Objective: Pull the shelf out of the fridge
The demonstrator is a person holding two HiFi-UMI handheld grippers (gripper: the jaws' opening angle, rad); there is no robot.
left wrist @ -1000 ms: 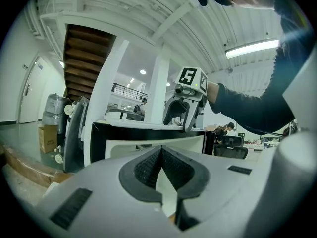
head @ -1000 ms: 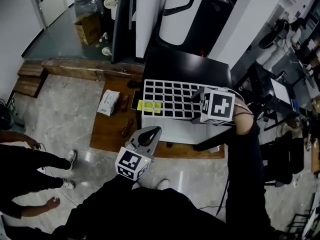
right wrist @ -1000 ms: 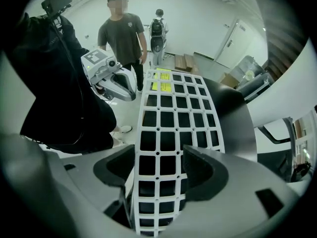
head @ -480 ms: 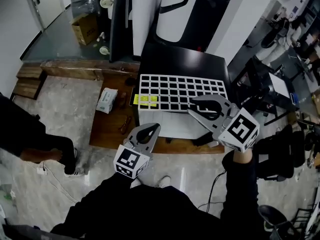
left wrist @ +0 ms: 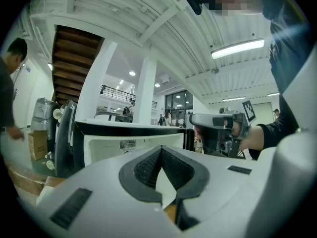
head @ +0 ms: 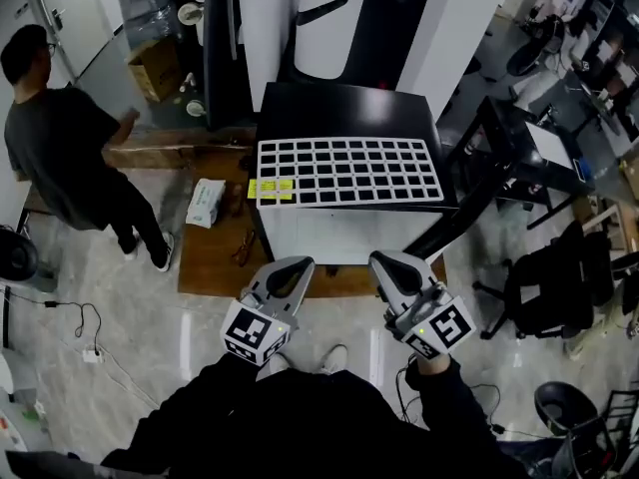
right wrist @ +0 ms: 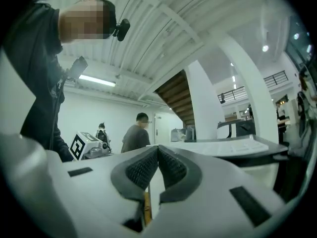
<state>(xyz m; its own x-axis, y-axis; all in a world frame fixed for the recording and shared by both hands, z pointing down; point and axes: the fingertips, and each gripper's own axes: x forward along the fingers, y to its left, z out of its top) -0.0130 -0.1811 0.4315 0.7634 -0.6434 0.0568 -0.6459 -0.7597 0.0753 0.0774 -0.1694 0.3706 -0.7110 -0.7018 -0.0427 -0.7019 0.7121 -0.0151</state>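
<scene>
The white grid shelf [head: 347, 171] lies flat on the black top of the small white fridge [head: 339, 236]; neither gripper touches it. Both grippers hang in front of the fridge, near my body, pointing level at it. My left gripper [head: 296, 264] is shut and empty; its pads meet in the left gripper view [left wrist: 161, 148]. My right gripper [head: 383, 261] has just been closing and is now shut with nothing between its pads [right wrist: 157, 147]. The left gripper view shows the fridge [left wrist: 130, 143] ahead and the right gripper [left wrist: 218, 128] beside it. In the right gripper view the shelf [right wrist: 225, 146] lies to the right.
A person in dark clothes [head: 72, 153] stands at the left by a wooden step. The fridge rests on a wooden platform [head: 212, 262] with a tissue pack [head: 206, 203] on it. A black desk [head: 519, 153] and office chair [head: 544, 287] stand to the right. Cables lie on the floor at left.
My right gripper has drawn back from the shelf's front right corner towards me, rolled over and shut. The left gripper shifted slightly. The person walked from lower left to upper left.
</scene>
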